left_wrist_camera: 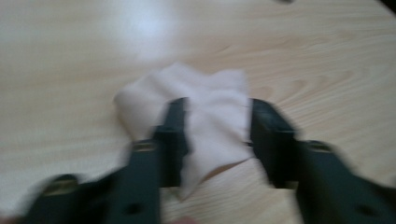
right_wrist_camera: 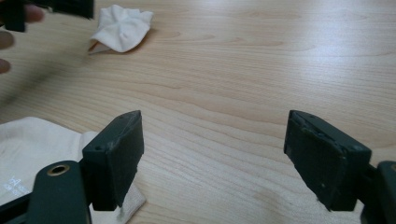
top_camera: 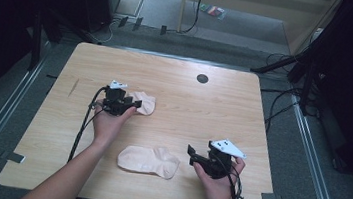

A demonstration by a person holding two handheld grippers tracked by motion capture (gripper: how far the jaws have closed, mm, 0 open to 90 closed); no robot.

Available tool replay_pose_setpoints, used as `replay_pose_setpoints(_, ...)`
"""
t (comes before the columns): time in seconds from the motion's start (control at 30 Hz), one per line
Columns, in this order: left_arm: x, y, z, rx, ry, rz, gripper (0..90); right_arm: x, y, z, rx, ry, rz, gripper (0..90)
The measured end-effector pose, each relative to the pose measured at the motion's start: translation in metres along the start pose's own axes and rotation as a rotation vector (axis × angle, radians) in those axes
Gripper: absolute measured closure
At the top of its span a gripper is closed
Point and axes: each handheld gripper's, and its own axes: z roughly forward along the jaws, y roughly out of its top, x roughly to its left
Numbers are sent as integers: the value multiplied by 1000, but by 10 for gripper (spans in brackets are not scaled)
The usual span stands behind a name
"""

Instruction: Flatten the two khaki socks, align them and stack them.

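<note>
The left gripper [left_wrist_camera: 217, 135], jaws apart, straddled the far sock [left_wrist_camera: 196, 107] at ten o'clock on the table [top_camera: 223, 110], while the right gripper [right_wrist_camera: 212, 154] gaped beside the near sock [top_camera: 150, 161].

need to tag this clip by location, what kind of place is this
Probably a lab or recording studio, not a home. A light wooden table stands on grey carpet between dark black curtains, with loose black cables trailing over the floor. On it lie only two pale beige socks.
</note>
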Motion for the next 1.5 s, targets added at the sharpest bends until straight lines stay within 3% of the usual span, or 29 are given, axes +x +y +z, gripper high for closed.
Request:
replay_pose_setpoints(0.1,1,0,14,44,75,21,296,-1,-1,0,3,0,2,203)
replay_pose_setpoints(0.17,0,-1,21,57,110,35,257,-2,-1,0,5,-3,6,204)
replay_pose_setpoints(0.23,-2,0,26,72,131,48,294,-2,-1,0,5,-2,8,205)
replay_pose_setpoints(0.37,-8,2,30,87,172,92,556,-3,-1,1,5,-1,4,207)
replay_pose_setpoints(0.4,-8,2,30,84,161,97,606,-3,-1,1,5,-1,5,207)
replay_pose_setpoints(0.43,-9,2,30,81,151,100,737,-2,-1,0,4,-2,5,208)
replay_pose_setpoints(0.47,-10,3,30,82,148,114,811,-2,-1,0,4,-2,6,208)
replay_pose_setpoints(0.5,-11,3,29,80,133,131,829,-2,-1,0,4,-2,5,209)
replay_pose_setpoints(0.57,-14,4,24,73,96,151,846,-2,-1,0,5,-6,5,209)
replay_pose_setpoints(0.83,-39,10,-26,-69,-54,178,854,-3,-1,0,1,-6,10,213)
replay_pose_setpoints(0.97,-53,3,-44,-88,-148,162,854,-2,-1,0,3,-11,8,213)
replay_pose_setpoints(1.03,-60,-1,-44,-79,-179,154,854,-1,-1,1,5,-9,7,213)
replay_pose_setpoints(1.17,-72,-13,-32,-39,-185,171,853,1,-1,2,8,-10,1,213)
replay_pose_setpoints(1.27,-77,-24,-18,11,-181,169,854,1,-2,2,10,-9,2,213)
replay_pose_setpoints(1.43,-82,-34,-5,51,-170,171,848,-1,-2,4,10,-7,3,215)
replay_pose_setpoints(1.5,-84,-35,-4,57,-162,174,786,0,-2,5,9,-5,10,229)
